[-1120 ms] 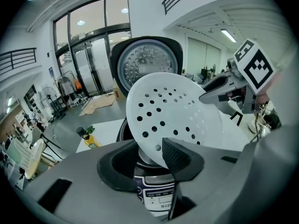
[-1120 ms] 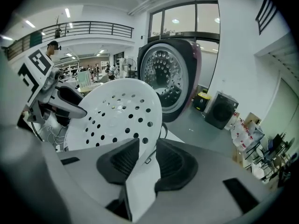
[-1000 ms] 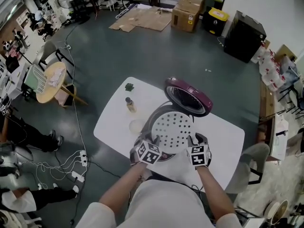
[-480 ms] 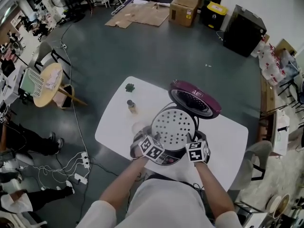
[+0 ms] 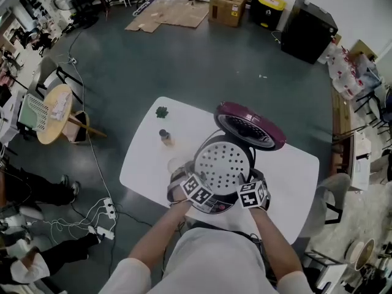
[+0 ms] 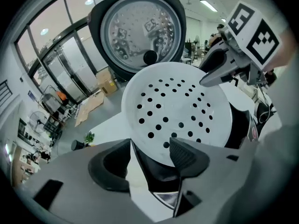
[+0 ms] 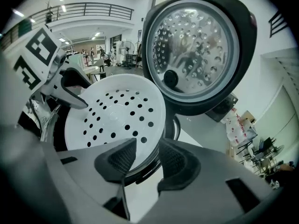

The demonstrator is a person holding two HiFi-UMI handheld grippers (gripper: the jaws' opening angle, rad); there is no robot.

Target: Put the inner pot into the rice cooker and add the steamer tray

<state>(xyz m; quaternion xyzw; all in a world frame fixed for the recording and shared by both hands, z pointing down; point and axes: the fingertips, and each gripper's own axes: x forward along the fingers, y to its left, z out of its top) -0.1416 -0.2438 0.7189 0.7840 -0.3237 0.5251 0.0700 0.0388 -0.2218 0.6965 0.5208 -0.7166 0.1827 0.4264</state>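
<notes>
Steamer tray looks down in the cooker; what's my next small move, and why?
Probably draw both grippers back off the rim. The tray seems seated in the cooker, and the jaws of the left gripper and right gripper have just been opening: they stand apart around its rim, not pinching.

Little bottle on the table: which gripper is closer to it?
Left. The left gripper is at the steamer tray edge nearest the bottle; the right gripper is across the tray, farther off.
</notes>
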